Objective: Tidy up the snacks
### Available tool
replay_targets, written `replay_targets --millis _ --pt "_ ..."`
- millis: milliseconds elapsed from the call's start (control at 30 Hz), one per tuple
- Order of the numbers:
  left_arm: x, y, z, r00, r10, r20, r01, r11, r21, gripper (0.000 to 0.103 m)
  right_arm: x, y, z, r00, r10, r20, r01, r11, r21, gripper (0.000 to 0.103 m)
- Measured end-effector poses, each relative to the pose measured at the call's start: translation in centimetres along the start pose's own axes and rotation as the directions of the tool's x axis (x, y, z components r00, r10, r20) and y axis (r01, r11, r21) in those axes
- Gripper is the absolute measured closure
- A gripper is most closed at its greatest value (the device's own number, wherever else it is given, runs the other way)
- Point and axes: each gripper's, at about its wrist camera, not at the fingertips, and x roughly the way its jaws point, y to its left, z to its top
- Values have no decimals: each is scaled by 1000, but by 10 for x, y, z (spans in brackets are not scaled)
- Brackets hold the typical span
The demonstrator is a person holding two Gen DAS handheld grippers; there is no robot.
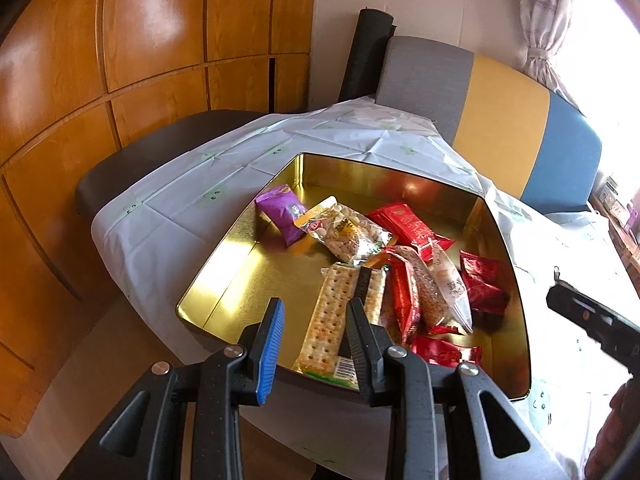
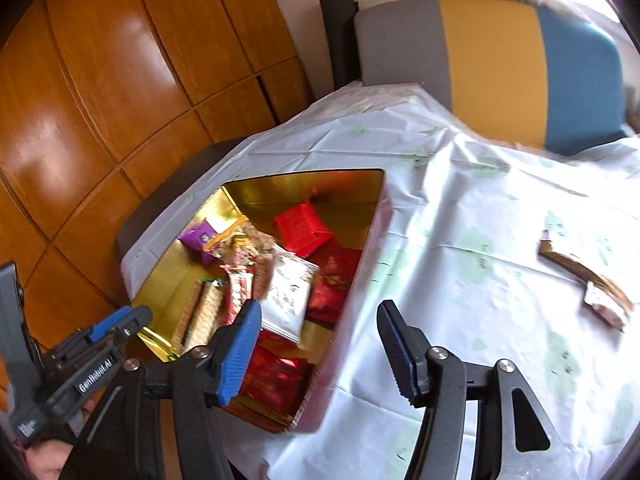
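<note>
A gold tin (image 1: 224,276) stands on the white tablecloth and holds several snack packs. Among them are a purple pack (image 1: 282,216), a nut pack (image 1: 348,236), a cracker pack (image 1: 332,320) and red packs (image 1: 408,224). My left gripper (image 1: 316,312) hovers at the tin's near edge, its jaws a narrow gap apart with nothing pressed between them. The crackers lie in the tin beyond it. My right gripper (image 2: 318,336) is open and empty above the tin's right wall (image 2: 356,292). The left gripper (image 2: 120,320) shows by the tin's near left corner.
A brown-wrapped snack (image 2: 584,284) lies alone on the tablecloth (image 2: 460,240) to the right of the tin. A grey, yellow and blue chair back (image 2: 492,68) stands behind the table. Wooden cabinet doors (image 1: 120,80) fill the left side. The table's left edge drops off close to the tin.
</note>
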Motion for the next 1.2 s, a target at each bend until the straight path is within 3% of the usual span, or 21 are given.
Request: replay_targets --millis 167,233,433,500,667,767,900,1200 --pt "-3 -10 -5 1000 5 8 -5 1000 23 71 -14 -1 -17 998 -62 29 62 998 -1 34" --pt "-5 -14 -9 1000 5 16 -6 1000 26 70 -20 -4 -24 994 -94 47 93 995 20 21" --pt "-20 -22 -24 999 21 48 -22 999 31 70 -33 5 -52 980 -172 104 168 985 41 4" --pt "-24 -20 -26 998 38 50 -39 999 22 70 -32 15 -61 973 -196 121 197 980 2 1" --pt "-32 -15 -30 995 75 64 -76 997 17 70 -30 28 -75 967 -221 126 225 974 -23 0" --pt "-36 -16 -33 990 110 85 -113 993 29 62 -34 30 -76 961 -236 142 241 970 -18 0" --pt "-41 -17 -32 990 91 109 -94 995 24 61 -39 30 -75 959 -238 155 241 970 1 0" --pt "-43 -18 -30 983 135 122 -138 990 11 59 -35 35 -75 959 -244 146 250 968 -23 0"
